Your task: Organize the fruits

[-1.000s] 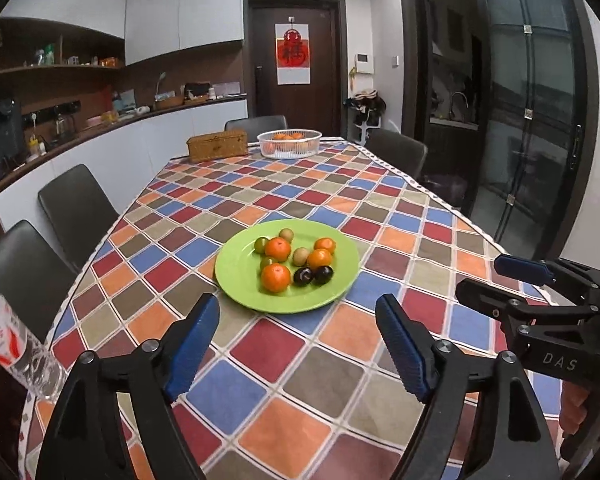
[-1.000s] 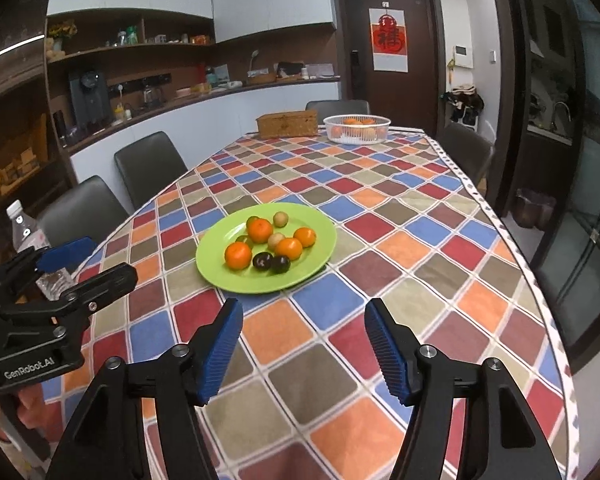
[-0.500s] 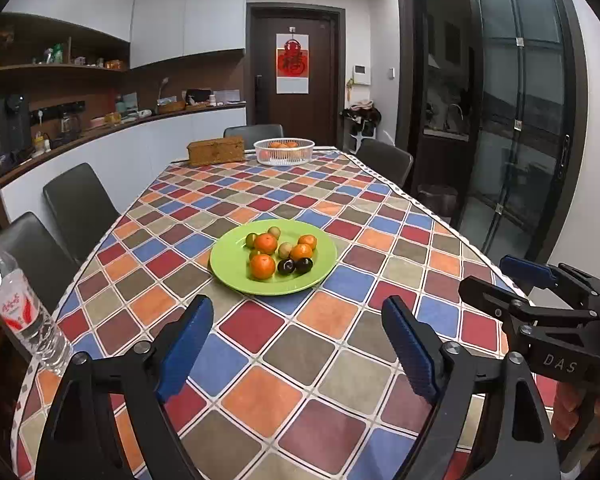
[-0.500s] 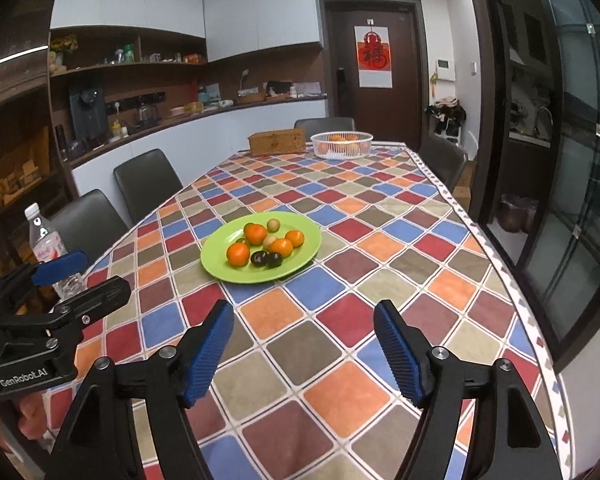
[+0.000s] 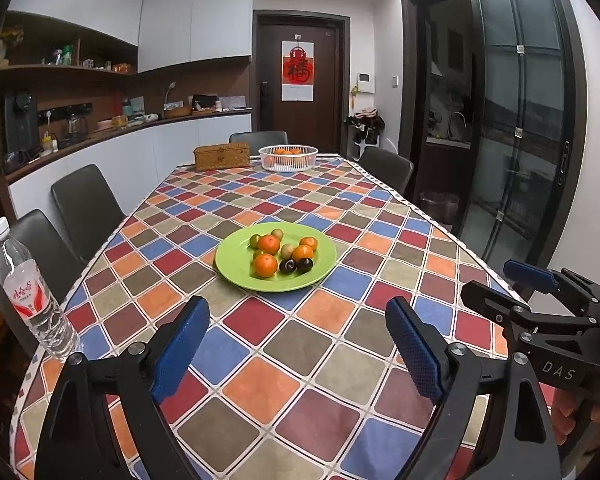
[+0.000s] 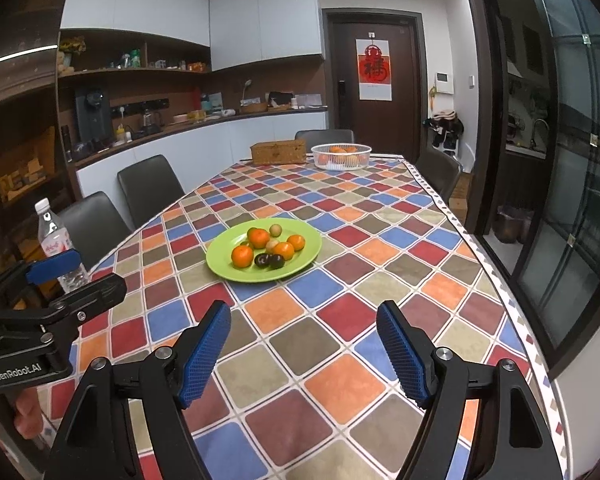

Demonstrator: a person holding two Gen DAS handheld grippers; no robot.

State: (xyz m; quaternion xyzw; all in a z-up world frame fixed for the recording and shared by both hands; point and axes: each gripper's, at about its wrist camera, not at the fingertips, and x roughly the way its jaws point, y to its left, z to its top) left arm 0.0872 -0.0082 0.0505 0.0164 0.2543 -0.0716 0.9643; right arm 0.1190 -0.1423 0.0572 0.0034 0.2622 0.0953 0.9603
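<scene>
A green plate (image 5: 236,270) (image 6: 220,266) sits in the middle of the checked tablecloth. It holds several small oranges (image 5: 265,265) (image 6: 242,256), two dark plums (image 5: 304,265) (image 6: 277,261) and a few small greenish-brown fruits (image 5: 287,250). My left gripper (image 5: 298,344) is open and empty, above the near end of the table, well short of the plate. My right gripper (image 6: 304,350) is open and empty too, beside it to the right. Each gripper shows at the edge of the other's view.
A white basket of oranges (image 5: 288,157) (image 6: 342,157) and a wicker box (image 5: 221,155) stand at the table's far end. A water bottle (image 5: 30,294) (image 6: 58,246) stands at the near left corner. Dark chairs line both sides. A glass door is on the right.
Both grippers have pulled back and risen away from the plate, which now looks smaller and farther. The water bottle has come fully into view. Jaws stayed open.
</scene>
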